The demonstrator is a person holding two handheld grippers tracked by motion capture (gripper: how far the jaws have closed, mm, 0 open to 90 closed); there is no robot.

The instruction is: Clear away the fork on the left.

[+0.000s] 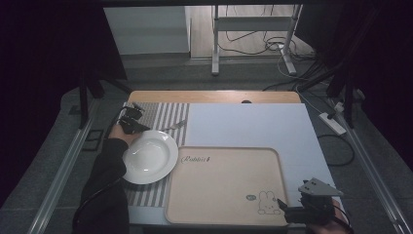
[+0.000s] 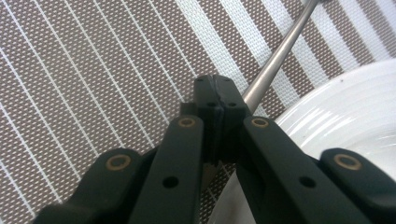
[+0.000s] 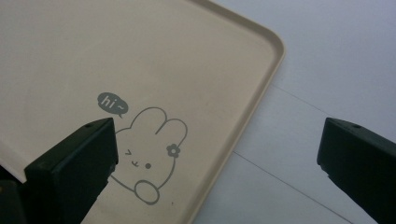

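The person's left forearm reaches up the table's left side, the left gripper sitting low on the striped woven placemat with its jaws pressed together; beside their tips runs a slim metal utensil handle, though whether they pinch it I cannot tell. The glossy white round plate lies just beside it. The right gripper hovers at the near right corner, jaws spread wide over the smooth beige rounded tray with its rabbit drawing.

White plate on striped placemat, beige rabbit tray, possibly a fork
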